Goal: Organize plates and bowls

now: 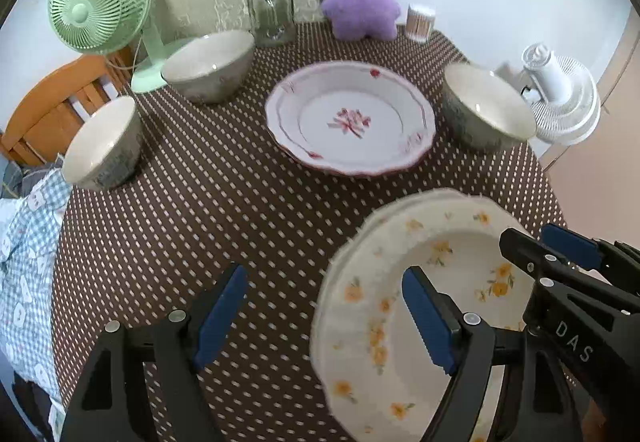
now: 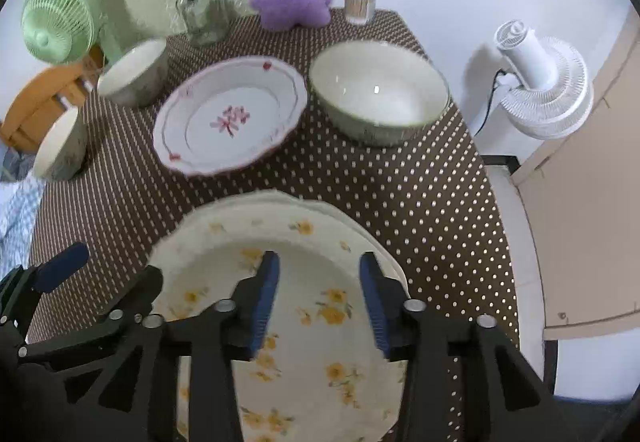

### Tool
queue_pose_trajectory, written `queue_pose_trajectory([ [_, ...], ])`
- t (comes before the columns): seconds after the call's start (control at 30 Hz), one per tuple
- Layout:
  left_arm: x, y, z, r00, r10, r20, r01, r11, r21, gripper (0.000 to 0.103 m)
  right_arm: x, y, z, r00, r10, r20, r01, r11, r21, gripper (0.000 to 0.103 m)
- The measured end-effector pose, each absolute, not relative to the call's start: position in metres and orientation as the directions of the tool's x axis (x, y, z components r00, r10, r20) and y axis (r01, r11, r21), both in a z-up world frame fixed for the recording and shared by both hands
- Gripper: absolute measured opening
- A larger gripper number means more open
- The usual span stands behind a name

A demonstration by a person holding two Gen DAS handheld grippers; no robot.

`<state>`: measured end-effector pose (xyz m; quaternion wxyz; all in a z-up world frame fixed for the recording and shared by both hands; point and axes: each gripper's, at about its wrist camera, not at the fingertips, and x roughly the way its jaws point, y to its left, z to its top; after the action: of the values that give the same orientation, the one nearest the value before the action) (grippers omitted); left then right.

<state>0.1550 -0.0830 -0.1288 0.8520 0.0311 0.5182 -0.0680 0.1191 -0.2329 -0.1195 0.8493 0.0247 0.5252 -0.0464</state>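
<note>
Two claws are hanging over a brown table (image 1: 224,178) with white dots. Starting at the left, three bowls are sitting there: one near the left edge (image 1: 102,144), one by the green fan (image 1: 208,66), and one far on the right (image 1: 488,106). Between them, a plate with pink flowers (image 1: 350,118) is lying flat in the middle. You are holding your left claw (image 1: 324,318) wide open, with nothing in it; one of its blue fingers (image 1: 426,318) is showing in front of the plate with yellow flowers (image 2: 316,306). That plate is lying closest to you, on top of another plate. You are holding your right claw (image 2: 320,302) partly open above it, and it is gripping nothing.
</note>
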Motion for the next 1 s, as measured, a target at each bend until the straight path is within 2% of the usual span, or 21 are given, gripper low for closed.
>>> queue_pose_trajectory([
  [0.1,0.161,-0.064,-0.116,0.474,-0.111,-0.874,0.168,0.985,-0.034,0.090,0.118,-0.223,-0.105,0.478,-0.083,-0.875,0.155,0.988,-0.009,0.071],
  [0.2,0.167,-0.049,-0.106,0.492,-0.133,-0.860,0.198,0.979,-0.038,0.094,0.118,-0.212,-0.094,0.508,-0.109,-0.855,0.185,0.983,-0.015,0.076],
  [0.6,0.213,-0.012,-0.095,0.522,-0.177,-0.835,0.234,0.970,-0.060,0.095,0.145,-0.181,-0.080,0.557,-0.134,-0.820,0.246,0.969,0.009,0.080],
  [1.0,0.265,-0.028,-0.130,0.497,-0.142,-0.856,0.220,0.975,-0.034,0.090,0.200,-0.197,-0.114,0.541,-0.129,-0.831,0.250,0.968,0.013,0.079],
])
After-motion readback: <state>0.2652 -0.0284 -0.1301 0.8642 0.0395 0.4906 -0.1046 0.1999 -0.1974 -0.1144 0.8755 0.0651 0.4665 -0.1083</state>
